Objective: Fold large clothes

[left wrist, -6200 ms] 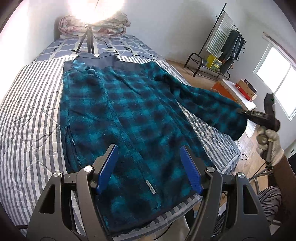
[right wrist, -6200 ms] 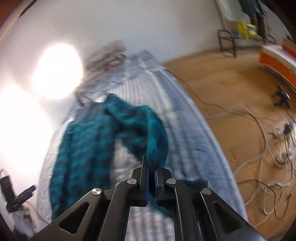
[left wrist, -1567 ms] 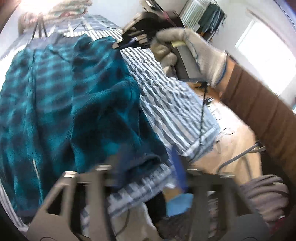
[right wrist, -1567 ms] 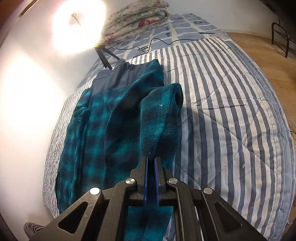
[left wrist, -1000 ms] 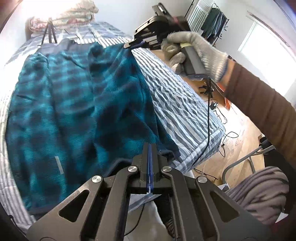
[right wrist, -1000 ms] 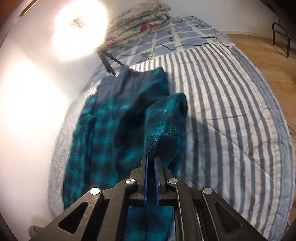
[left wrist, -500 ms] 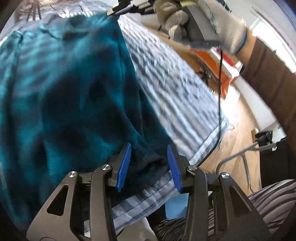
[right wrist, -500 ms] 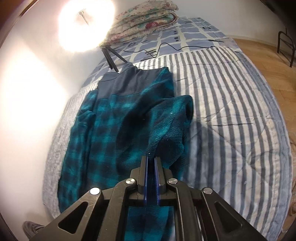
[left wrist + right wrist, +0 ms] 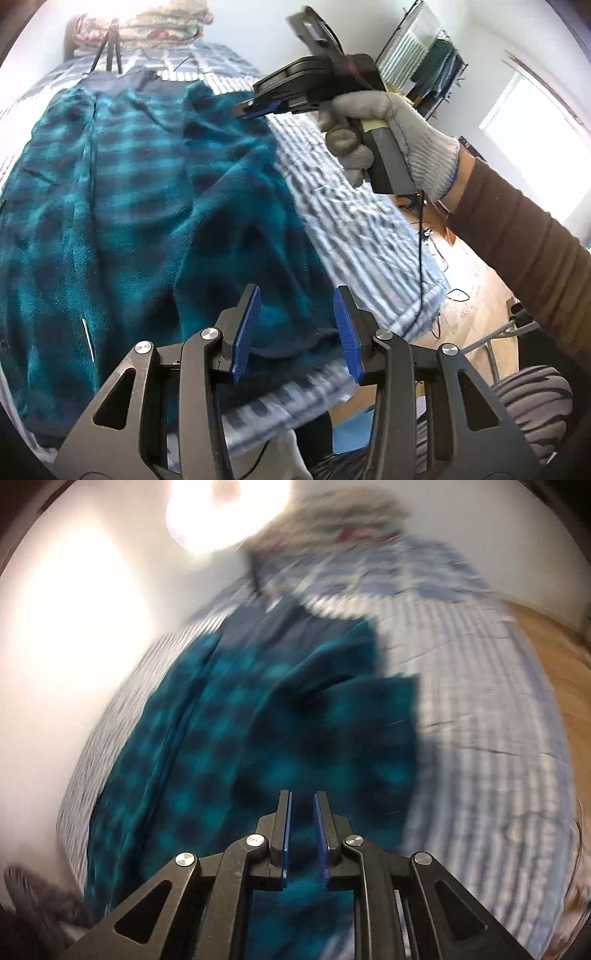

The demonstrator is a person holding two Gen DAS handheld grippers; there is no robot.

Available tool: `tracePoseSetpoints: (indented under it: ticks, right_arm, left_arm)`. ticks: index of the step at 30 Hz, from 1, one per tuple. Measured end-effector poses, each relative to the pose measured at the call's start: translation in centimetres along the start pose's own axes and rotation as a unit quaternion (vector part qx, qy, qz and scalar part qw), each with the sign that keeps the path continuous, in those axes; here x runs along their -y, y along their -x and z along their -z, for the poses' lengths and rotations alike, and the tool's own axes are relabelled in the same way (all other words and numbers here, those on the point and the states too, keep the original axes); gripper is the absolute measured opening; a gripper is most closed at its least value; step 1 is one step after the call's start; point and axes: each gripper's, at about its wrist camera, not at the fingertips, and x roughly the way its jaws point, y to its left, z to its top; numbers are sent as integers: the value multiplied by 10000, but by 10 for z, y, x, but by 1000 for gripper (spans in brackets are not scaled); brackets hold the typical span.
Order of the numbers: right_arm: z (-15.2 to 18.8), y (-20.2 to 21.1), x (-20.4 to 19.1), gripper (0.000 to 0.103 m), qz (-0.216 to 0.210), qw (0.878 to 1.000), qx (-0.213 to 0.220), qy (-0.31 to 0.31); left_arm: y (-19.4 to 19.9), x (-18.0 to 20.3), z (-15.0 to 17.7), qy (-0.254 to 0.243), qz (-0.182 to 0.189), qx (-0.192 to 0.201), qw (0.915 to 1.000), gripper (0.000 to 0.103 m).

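Observation:
A teal and dark plaid fleece jacket [image 9: 122,206] lies spread on the striped bed, with its right side and sleeve folded over its body. It also fills the middle of the blurred right wrist view [image 9: 280,731]. My left gripper [image 9: 295,328] is open and empty just above the jacket's near hem corner. My right gripper [image 9: 302,834] is open, its blue pads apart, above the folded sleeve. In the left wrist view the right gripper [image 9: 255,109] is held by a gloved hand over the jacket's far right shoulder.
The striped quilt [image 9: 354,206] covers the bed, with its edge at the right. A folded blanket pile [image 9: 147,22] and a tripod [image 9: 109,48] sit at the head. A clothes rack [image 9: 424,62] stands by the far wall. Cables lie on the wooden floor [image 9: 480,295].
My right gripper has opened and let go of the sleeve, which now lies folded on the jacket. My left gripper, shut on the hem a second ago, has opened wider and drawn back.

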Motion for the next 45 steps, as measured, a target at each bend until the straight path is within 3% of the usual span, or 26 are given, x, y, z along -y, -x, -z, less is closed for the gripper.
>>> tracePoseSetpoints:
  ticks: [3, 8, 12, 14, 15, 18, 20, 23, 24, 26, 30, 33, 38, 41, 45]
  right_arm:
    - [-14, -29, -6, 12, 12, 9999, -132, -52]
    - [-41, -47, -11, 31, -323, 9991, -72, -277]
    - [-59, -70, -23, 35, 224, 9988, -443, -32]
    - [-66, -83, -28, 9, 604, 9962, -599, 161]
    - [-70, -86, -28, 2, 669, 9957, -622, 155]
    - [-84, -74, -12, 2, 155, 9989, -79, -439]
    - [-90, -80, -1, 2, -69, 9966, 20, -820]
    - [-85, -91, 2, 19, -356, 9955, -293, -830]
    - [-83, -82, 3, 25, -494, 9953, -187, -815]
    - [-76, -53, 9, 25, -631, 9946, 246, -789]
    - [-47, 0, 26, 21, -155, 9955, 746, -571]
    - [-29, 2, 37, 19, 171, 9965, 652, -493]
    - [-15, -37, 59, 19, 314, 9950, 259, -912]
    - [-7, -53, 62, 15, 489, 9953, 159, -823]
    - [-6, -20, 59, 20, 145, 9945, 364, -974]
  left_arm:
    - [-19, -5, 2, 0, -41, -208, 9998, 41]
    - [-39, -10, 13, -195, -35, -493, 9986, 41]
    - [-46, -15, 20, -204, 5, -554, 9983, 41]
    - [-48, -18, 21, -183, 45, -559, 9983, 41]
    - [-48, -18, 21, -179, 62, -557, 9983, 41]
    - [-50, -18, 23, -209, 75, -536, 9983, 41]
    - [-52, -16, 26, -268, 53, -526, 9982, 41]
    - [-48, -13, 29, -308, 48, -537, 9981, 41]
    - [-48, -12, 29, -295, 60, -542, 9981, 41]
    - [-46, -13, 28, -245, 108, -535, 9982, 41]
    - [-33, -18, 23, -160, 177, -449, 9987, 41]
    - [-25, -18, 24, -115, 163, -339, 9992, 41]
    - [-20, -15, 26, -46, 58, -360, 9993, 41]
    - [-13, -8, 25, -84, -64, -262, 9996, 41]
    - [-4, -2, 21, -39, -98, -136, 9999, 41]
